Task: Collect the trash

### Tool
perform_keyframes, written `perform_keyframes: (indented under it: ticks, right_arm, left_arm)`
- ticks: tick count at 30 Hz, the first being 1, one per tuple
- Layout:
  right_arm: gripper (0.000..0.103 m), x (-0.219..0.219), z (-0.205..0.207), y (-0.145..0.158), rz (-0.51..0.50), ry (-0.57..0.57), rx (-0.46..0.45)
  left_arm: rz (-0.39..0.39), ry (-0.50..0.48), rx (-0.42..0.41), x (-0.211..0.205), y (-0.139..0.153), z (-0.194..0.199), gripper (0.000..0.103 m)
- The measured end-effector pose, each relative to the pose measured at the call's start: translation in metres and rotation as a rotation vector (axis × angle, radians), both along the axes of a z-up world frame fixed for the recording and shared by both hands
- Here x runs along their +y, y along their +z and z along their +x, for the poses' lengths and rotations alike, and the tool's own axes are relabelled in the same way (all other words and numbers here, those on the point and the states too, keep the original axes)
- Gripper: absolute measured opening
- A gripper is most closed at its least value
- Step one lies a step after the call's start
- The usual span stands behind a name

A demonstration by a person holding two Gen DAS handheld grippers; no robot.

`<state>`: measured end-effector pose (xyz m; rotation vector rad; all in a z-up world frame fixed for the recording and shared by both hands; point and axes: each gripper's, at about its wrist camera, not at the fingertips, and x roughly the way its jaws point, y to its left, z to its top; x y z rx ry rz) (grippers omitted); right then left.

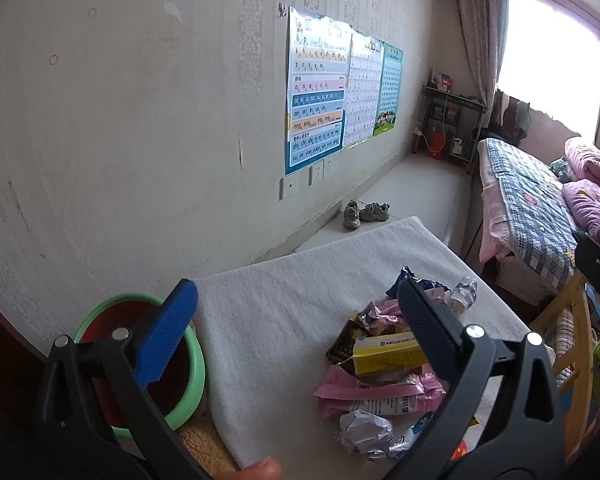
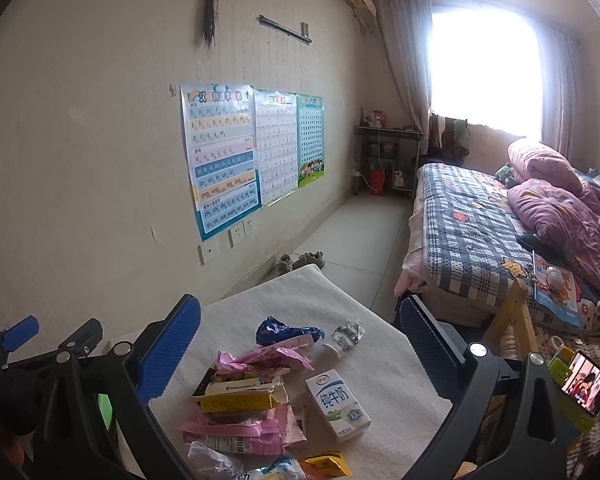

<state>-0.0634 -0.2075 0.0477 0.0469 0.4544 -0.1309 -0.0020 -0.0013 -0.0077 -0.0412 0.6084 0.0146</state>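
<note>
Both claws hover spread wide and empty above the white-covered tabletop (image 2: 380, 364). The left claw (image 1: 296, 322) hangs over the trash pile (image 1: 380, 368), beside a green-rimmed bin (image 1: 190, 364). The right claw (image 2: 300, 334) frames wrappers and a milk carton (image 2: 337, 406).

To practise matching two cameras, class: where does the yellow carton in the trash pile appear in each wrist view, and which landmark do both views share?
Left wrist view: the yellow carton lies lower right of centre, partly behind the right finger of the left tongs.
Right wrist view: it lies lower centre-left, just left of the white milk carton.
Shared landmark: the pinyin poster on the wall.
</note>
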Motion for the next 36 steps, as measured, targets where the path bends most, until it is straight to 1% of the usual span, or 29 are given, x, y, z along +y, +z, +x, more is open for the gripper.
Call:
perform_keyframes:
  ticks: [4, 5, 9, 12, 15, 16, 18, 19, 23, 25, 28, 29, 30, 31, 32, 34, 35, 36]
  right_arm:
    - [0.096, -0.002, 0.002, 0.001, 0.010, -0.002, 0.004]
    - [0.096, -0.002, 0.003, 0.001, 0.008, -0.003, 0.005]
    - [0.096, -0.001, 0.004, -0.001, -0.003, 0.000, 0.014]
    - [0.096, -0.001, 0.004, -0.004, -0.003, 0.001, 0.019]
    - [0.096, -0.001, 0.005, -0.005, -0.004, 0.000, 0.023]
    - [0.096, -0.001, 0.005, -0.006, -0.004, 0.001, 0.024]
    - [0.096, 0.000, 0.005, -0.006, -0.004, 0.001, 0.027]
    - [0.096, -0.001, 0.005, -0.007, -0.004, 0.000, 0.030]
    - [0.096, -0.003, 0.007, -0.010, -0.008, -0.004, 0.038]
    - [0.096, -0.007, 0.009, -0.013, -0.010, -0.012, 0.047]
    - [0.096, -0.016, 0.014, -0.024, -0.008, -0.027, 0.082]
    - [0.096, -0.019, 0.015, -0.029, -0.007, -0.033, 0.095]
    - [0.096, -0.025, 0.017, -0.036, -0.005, -0.045, 0.114]
    - [0.096, -0.029, 0.018, -0.041, -0.002, -0.051, 0.126]
    - [0.096, -0.033, 0.020, -0.047, 0.003, -0.056, 0.143]
    - [0.096, -0.040, 0.023, -0.060, 0.019, -0.062, 0.187]
    - [0.096, -0.042, 0.024, -0.066, 0.028, -0.060, 0.202]
    - [0.096, -0.045, 0.026, -0.072, 0.040, -0.058, 0.222]
  left_arm:
    - [0.009, -0.001, 0.009, -0.001, -0.002, 0.001, 0.098]
    - [0.025, -0.001, 0.009, -0.001, -0.003, 0.001, 0.098]
    - [0.009, -0.002, 0.011, 0.000, -0.004, 0.001, 0.098]
    - [0.032, -0.001, 0.020, -0.001, -0.004, 0.002, 0.098]
    - [0.030, 0.002, 0.016, -0.001, -0.004, 0.002, 0.098]
    - [0.035, 0.003, 0.037, -0.001, -0.004, 0.002, 0.098]
    - [0.020, 0.006, 0.027, 0.000, -0.004, 0.002, 0.098]
    - [-0.003, 0.007, 0.005, 0.000, -0.005, 0.001, 0.098]
    - [-0.005, 0.005, 0.019, 0.001, -0.006, 0.001, 0.098]
    - [-0.023, -0.003, 0.007, 0.002, -0.010, 0.003, 0.098]
    - [-0.031, -0.026, 0.026, 0.005, -0.023, 0.009, 0.098]
    - [-0.017, -0.033, 0.048, 0.005, -0.031, 0.012, 0.098]
    - [0.015, -0.042, 0.079, 0.003, -0.039, 0.015, 0.098]
    - [0.052, -0.048, 0.090, 0.001, -0.046, 0.016, 0.098]
    - [0.107, -0.064, 0.126, -0.003, -0.059, 0.019, 0.098]
    - [0.133, -0.118, 0.173, -0.010, -0.075, 0.020, 0.098]
    - [0.131, -0.165, 0.224, -0.013, -0.087, 0.020, 0.098]
    - [0.130, -0.191, 0.250, -0.015, -0.096, 0.020, 0.098]
